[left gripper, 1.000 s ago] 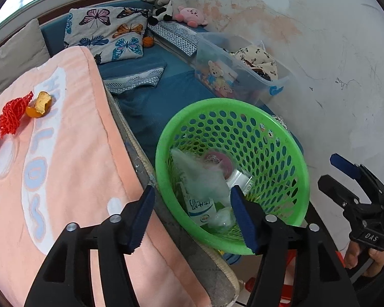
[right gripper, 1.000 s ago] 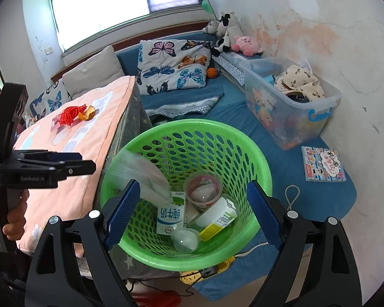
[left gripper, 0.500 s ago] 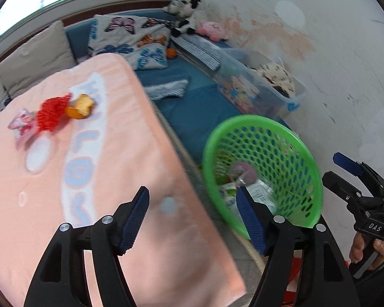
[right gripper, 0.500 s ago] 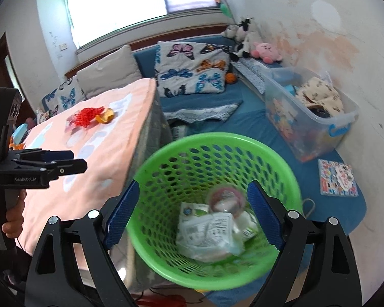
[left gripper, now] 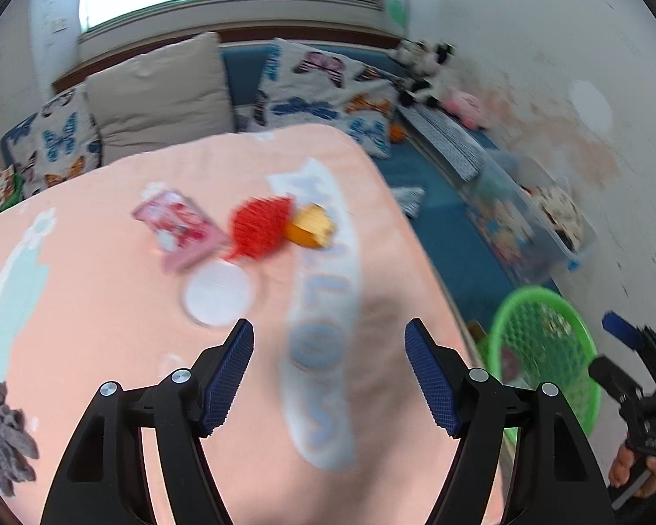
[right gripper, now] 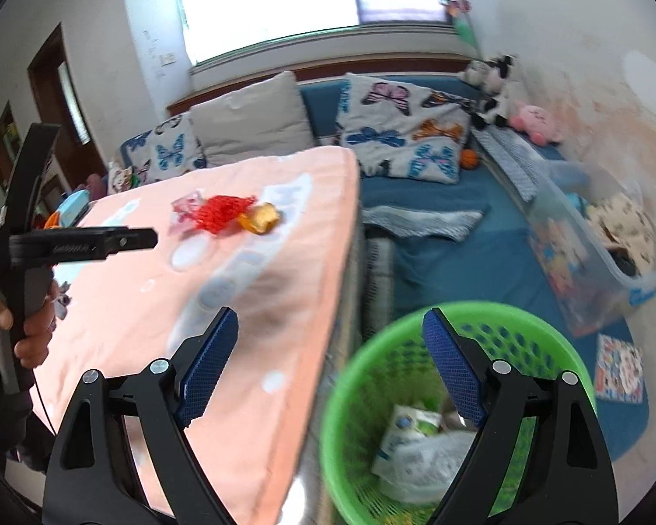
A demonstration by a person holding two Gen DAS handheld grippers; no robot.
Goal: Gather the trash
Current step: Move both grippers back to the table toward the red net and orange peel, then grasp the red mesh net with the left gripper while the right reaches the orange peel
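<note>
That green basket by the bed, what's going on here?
A person holds a gripper in each hand, collecting trash. The green basket on the floor already holds cartons and wrappers. Both the left gripper and right gripper are open and empty. On the pink blanket lie a red mesh net, an orange peel and a pink wrapper.

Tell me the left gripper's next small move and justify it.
Probably ease the left gripper forward over the pink cloth toward the red net and orange peel. It is open and empty, that litter lies ahead of its fingers, and the green basket already holds trash.
</note>
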